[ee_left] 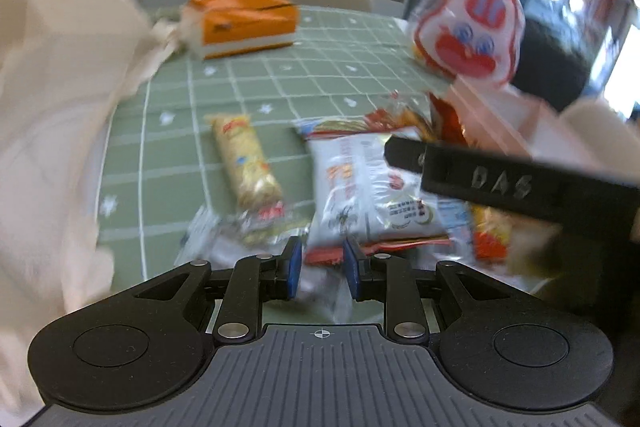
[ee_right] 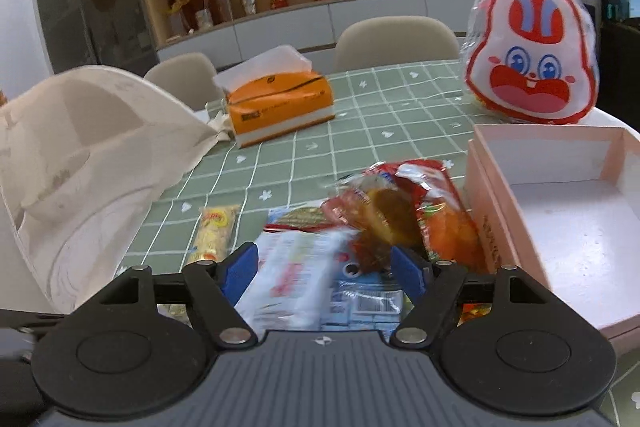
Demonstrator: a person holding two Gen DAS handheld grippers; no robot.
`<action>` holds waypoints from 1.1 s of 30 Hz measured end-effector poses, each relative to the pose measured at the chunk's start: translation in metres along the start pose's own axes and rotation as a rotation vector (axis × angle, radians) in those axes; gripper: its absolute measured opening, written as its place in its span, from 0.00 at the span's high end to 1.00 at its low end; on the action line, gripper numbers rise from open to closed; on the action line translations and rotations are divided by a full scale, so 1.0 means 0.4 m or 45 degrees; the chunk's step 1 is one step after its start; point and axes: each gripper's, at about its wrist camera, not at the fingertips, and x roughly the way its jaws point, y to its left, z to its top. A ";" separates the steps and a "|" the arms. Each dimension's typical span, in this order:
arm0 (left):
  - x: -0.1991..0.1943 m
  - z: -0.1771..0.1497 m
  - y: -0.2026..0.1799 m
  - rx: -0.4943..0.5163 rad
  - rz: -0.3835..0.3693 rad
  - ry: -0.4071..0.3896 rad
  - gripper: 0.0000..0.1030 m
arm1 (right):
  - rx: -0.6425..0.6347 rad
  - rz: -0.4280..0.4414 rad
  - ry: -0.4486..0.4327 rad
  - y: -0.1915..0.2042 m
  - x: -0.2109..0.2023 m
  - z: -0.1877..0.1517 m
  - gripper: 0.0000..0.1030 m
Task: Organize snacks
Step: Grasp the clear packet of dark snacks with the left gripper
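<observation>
On the green checked cloth (ee_right: 360, 115), a heap of snack packs lies at about 6 o'clock in both wrist views. In the right wrist view the right gripper (ee_right: 324, 269) hangs over that heap with its blue pads spread wide; a white pack (ee_right: 288, 279) and a blurred brown-and-red wrapper (ee_right: 376, 223) sit between the pads, but neither pad is seen pressing on them. A yellow cracker stick (ee_right: 214, 231) lies alone at 7 o'clock of the heap. The pink box (ee_right: 492, 227) stands open at 3 o'clock, its white floor bare, just beside the heap's red packs (ee_right: 444, 215). Behind the box, at 1 o'clock, a rabbit-face bag (ee_right: 532, 55) stands upright. An orange tissue box (ee_right: 280, 99) sits at 11 o'clock with a tissue sticking out of its top. A cream cloth bag (ee_right: 80, 155) gapes at 9 o'clock; what is in it cannot be told.

In the left wrist view, much blurred, the left gripper (ee_left: 322, 267) has its pads drawn close with a narrow gap, low over clear and red wrappers (ee_left: 320, 255); whether they pinch anything cannot be told. The right gripper's black finger (ee_left: 500, 179) crosses at 3 o'clock above the white pack (ee_left: 360, 183).
</observation>
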 end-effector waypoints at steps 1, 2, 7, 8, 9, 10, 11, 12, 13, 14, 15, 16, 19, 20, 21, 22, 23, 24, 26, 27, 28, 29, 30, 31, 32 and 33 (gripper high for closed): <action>0.010 0.000 -0.011 0.042 0.036 -0.010 0.71 | 0.002 -0.007 -0.011 -0.003 -0.003 0.002 0.28; 0.012 -0.002 -0.017 0.079 0.058 -0.025 0.71 | 0.003 -0.015 -0.021 -0.006 -0.005 0.003 0.28; -0.010 -0.038 -0.045 0.294 0.136 -0.005 0.69 | 0.029 -0.031 -0.009 -0.021 0.000 0.005 0.28; -0.016 -0.047 -0.044 0.334 0.138 -0.013 0.69 | 0.031 -0.029 -0.002 -0.020 0.002 0.004 0.28; -0.022 -0.052 -0.040 0.365 0.137 -0.021 0.69 | 0.030 -0.029 -0.001 -0.019 0.003 0.004 0.28; -0.028 -0.056 -0.030 0.375 0.139 -0.021 0.69 | 0.028 -0.030 -0.001 -0.017 0.003 0.003 0.28; -0.033 -0.056 -0.016 0.367 0.144 -0.019 0.69 | 0.027 -0.031 -0.002 -0.015 0.003 0.002 0.28; -0.038 -0.057 -0.004 0.359 0.152 -0.018 0.69 | 0.026 -0.031 -0.001 -0.013 0.004 0.002 0.28; -0.043 -0.058 0.014 0.350 0.174 -0.018 0.69 | 0.025 -0.031 0.002 -0.011 0.003 0.001 0.28; -0.047 -0.058 0.028 0.338 0.194 -0.019 0.69 | 0.024 -0.030 0.005 -0.010 0.004 0.000 0.28; -0.049 -0.056 0.045 0.318 0.211 -0.017 0.69 | 0.021 -0.030 0.008 -0.009 0.006 -0.001 0.28; -0.056 -0.054 0.064 0.282 0.217 -0.013 0.69 | 0.020 -0.032 0.011 -0.008 0.007 -0.003 0.28; -0.086 -0.040 0.137 0.054 0.166 0.030 0.69 | 0.023 -0.041 0.018 -0.008 0.010 -0.004 0.28; -0.095 -0.035 0.164 -0.046 0.136 0.052 0.70 | 0.026 -0.042 0.018 -0.008 0.009 -0.004 0.28; -0.102 -0.032 0.193 -0.153 0.101 0.076 0.71 | 0.029 -0.043 0.017 -0.009 0.009 -0.004 0.28; -0.109 -0.030 0.225 -0.265 0.059 0.098 0.71 | 0.031 -0.044 0.017 -0.010 0.007 -0.004 0.28; -0.114 -0.028 0.254 -0.370 0.020 0.114 0.71 | 0.034 -0.045 0.018 -0.011 0.008 -0.002 0.28; -0.117 -0.028 0.277 -0.449 -0.002 0.126 0.71 | 0.036 -0.045 0.019 -0.011 0.007 -0.002 0.28; -0.113 -0.028 0.302 -0.514 -0.002 0.145 0.71 | 0.039 -0.042 0.021 -0.011 0.007 -0.002 0.28; -0.109 -0.027 0.307 -0.522 0.011 0.148 0.71 | 0.039 -0.040 0.022 -0.010 0.008 -0.001 0.28; -0.098 -0.025 0.310 -0.527 0.024 0.151 0.71 | 0.038 -0.039 0.024 -0.010 0.007 -0.001 0.28; -0.088 -0.023 0.310 -0.532 0.021 0.153 0.71 | 0.037 -0.038 0.026 -0.009 0.008 -0.002 0.28; -0.077 -0.017 0.310 -0.546 0.007 0.134 0.71 | 0.036 -0.036 0.029 -0.009 0.008 -0.002 0.28; -0.068 -0.012 0.309 -0.558 -0.005 0.128 0.71 | 0.035 -0.037 0.031 -0.009 0.009 -0.003 0.28; -0.059 -0.003 0.302 -0.561 -0.021 0.122 0.71 | 0.034 -0.039 0.035 -0.008 0.011 -0.004 0.28; -0.049 0.006 0.295 -0.545 -0.039 0.110 0.71 | 0.032 -0.040 0.039 -0.010 0.014 -0.004 0.28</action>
